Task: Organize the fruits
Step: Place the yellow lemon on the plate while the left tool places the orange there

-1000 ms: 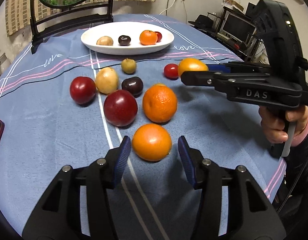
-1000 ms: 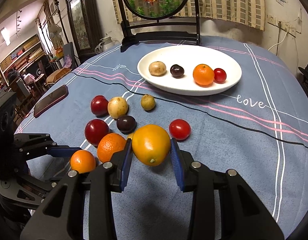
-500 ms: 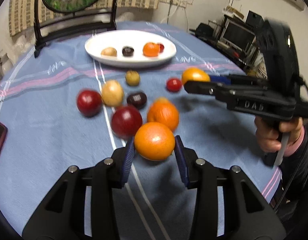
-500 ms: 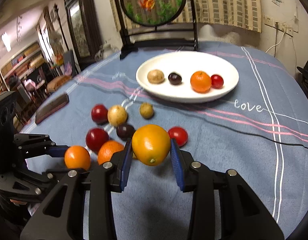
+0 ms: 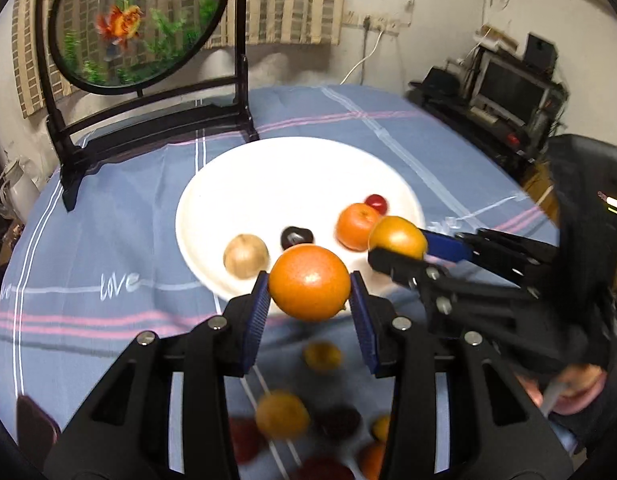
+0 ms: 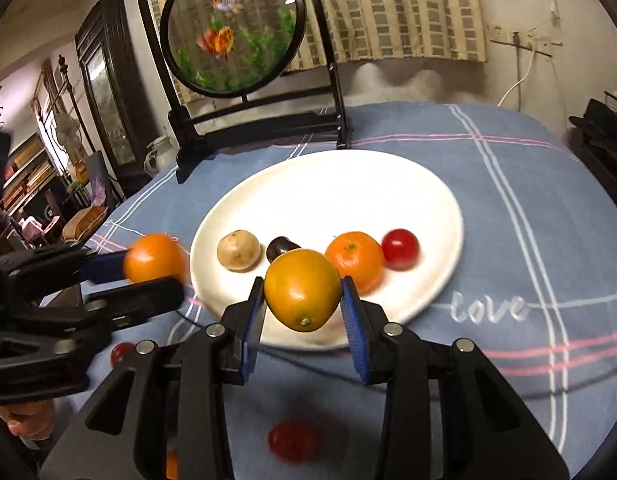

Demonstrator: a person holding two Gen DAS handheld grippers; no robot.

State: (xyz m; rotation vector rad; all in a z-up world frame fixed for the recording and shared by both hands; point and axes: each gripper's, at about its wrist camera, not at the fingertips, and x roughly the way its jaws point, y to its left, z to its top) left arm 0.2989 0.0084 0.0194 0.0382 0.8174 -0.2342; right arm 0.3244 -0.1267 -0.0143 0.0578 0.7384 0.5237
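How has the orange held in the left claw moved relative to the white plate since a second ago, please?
Yes: the orange in the left claw was lifted off the cloth and carried forward to the near rim of the white plate.

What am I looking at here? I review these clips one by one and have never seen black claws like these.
There is no robot. A person holds a two-finger clamp in each hand, and each clamp carries a wide-angle camera looking forward along its fingers, so each picture shows one clamp from behind and the other from the side.

In the left wrist view, the left gripper holds an orange between blue pads. In the right wrist view, the right gripper holds a yellower orange fruit. Both are held in the air near the front edge of a white plate, which sits on a blue tablecloth.

On the plate lie four pieces: a tan fruit, a dark one, a small orange and a red one. More fruit lies blurred on the cloth below the grippers.
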